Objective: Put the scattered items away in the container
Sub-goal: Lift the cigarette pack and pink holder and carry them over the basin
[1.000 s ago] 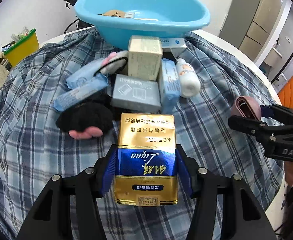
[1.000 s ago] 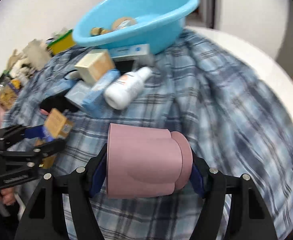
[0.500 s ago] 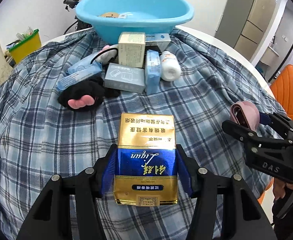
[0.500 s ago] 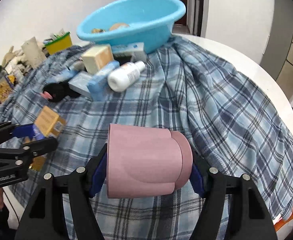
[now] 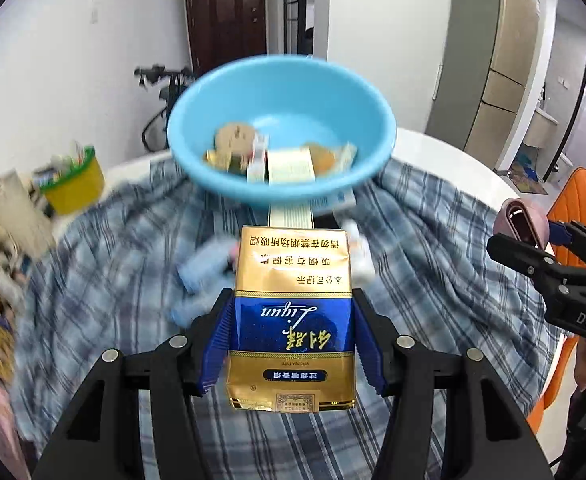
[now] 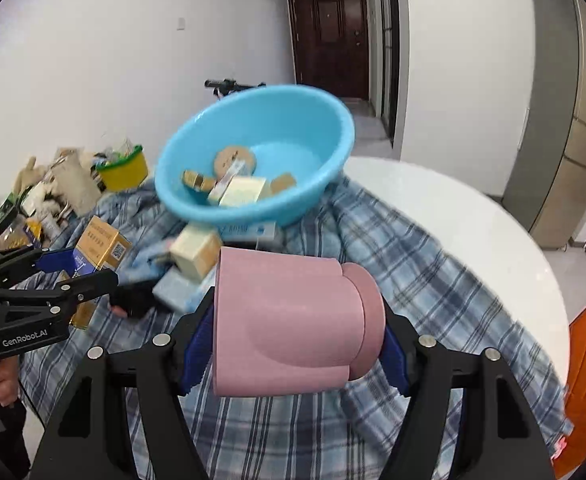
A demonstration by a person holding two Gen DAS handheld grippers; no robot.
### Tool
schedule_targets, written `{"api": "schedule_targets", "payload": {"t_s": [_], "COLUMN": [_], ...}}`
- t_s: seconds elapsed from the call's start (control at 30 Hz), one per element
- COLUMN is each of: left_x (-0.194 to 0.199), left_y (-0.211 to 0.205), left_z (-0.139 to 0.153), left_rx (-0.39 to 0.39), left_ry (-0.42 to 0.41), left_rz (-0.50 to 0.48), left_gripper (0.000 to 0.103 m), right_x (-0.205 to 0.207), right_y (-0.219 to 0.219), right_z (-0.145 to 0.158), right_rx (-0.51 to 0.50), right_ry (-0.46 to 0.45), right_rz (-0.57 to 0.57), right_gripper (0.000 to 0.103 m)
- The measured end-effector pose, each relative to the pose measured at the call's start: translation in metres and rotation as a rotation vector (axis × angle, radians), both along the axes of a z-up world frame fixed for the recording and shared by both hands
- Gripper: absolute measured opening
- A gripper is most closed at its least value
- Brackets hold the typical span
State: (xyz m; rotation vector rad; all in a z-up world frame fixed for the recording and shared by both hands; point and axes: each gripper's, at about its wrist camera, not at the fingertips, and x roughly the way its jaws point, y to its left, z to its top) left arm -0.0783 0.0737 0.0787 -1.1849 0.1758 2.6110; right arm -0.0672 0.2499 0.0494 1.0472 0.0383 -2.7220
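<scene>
My left gripper [image 5: 289, 340] is shut on a gold and blue cigarette pack [image 5: 291, 292], held in the air above the plaid cloth. My right gripper [image 6: 297, 332] is shut on a pink case [image 6: 293, 320] lying crosswise between its blue pads. The light blue basin [image 5: 281, 128] [image 6: 253, 148] stands at the far side of the table with several small boxes in it. Between me and the basin lies a blurred cluster of boxes [image 6: 193, 252], a white bottle [image 5: 359, 252] and a black glove [image 6: 133, 300]. Each gripper shows in the other's view: the right gripper [image 5: 541, 240], the left gripper [image 6: 65, 272].
A blue plaid cloth [image 6: 413, 264] covers most of the round white table [image 6: 473, 216]. A yellow tub [image 5: 73, 184] and clutter sit at the far left. An orange chair [image 5: 585, 196] stands to the right. A hand [image 6: 1, 380] grips the left tool.
Both grippers have risen with their loads still clamped, and the views now look down into the basin. The items on the cloth appear smaller and lower in the frames.
</scene>
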Motion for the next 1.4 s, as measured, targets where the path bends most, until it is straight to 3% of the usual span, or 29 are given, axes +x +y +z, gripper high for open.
{"api": "schedule_targets", "payload": {"t_s": [0.2,0.5,0.57,0.73,0.8,0.9,1.03,1.4], "left_x": [-0.005,-0.008,-0.009,-0.028,-0.036,-0.06,-0.102,-0.216], "left_y": [0.011,0.018,0.015,0.001,0.002,0.01,0.009,0.017], "left_z": [0.029,0.055,0.059,0.076,0.08,0.082,0.078,0.059], "left_rx": [-0.031,0.004,0.017,0.133,0.113,0.025,0.065,0.057], "left_ry": [0.078,0.12,0.132,0.1,0.111,0.162,0.114,0.034], "left_rz": [-0.031,-0.066,-0.058,-0.041,-0.03,0.011,0.021,0.052], "left_gripper": [0.058,0.058,0.058,0.058,0.058,0.058,0.058,0.058], "right_x": [0.0,0.003,-0.001,-0.016,-0.026,-0.046,-0.079,-0.18], "right_y": [0.0,-0.01,-0.016,-0.027,-0.03,-0.03,-0.028,-0.026], "right_z": [0.031,0.067,0.072,0.08,0.08,0.079,0.075,0.066], "right_rx": [0.002,0.031,0.035,0.044,0.043,0.024,-0.003,0.002], "right_ry": [0.07,0.152,0.163,0.191,0.189,0.163,0.127,0.038], "right_rz": [0.005,0.029,0.047,0.079,0.086,0.095,0.077,0.062], "right_gripper": [0.069,0.069,0.069,0.069,0.069,0.069,0.069,0.069]}}
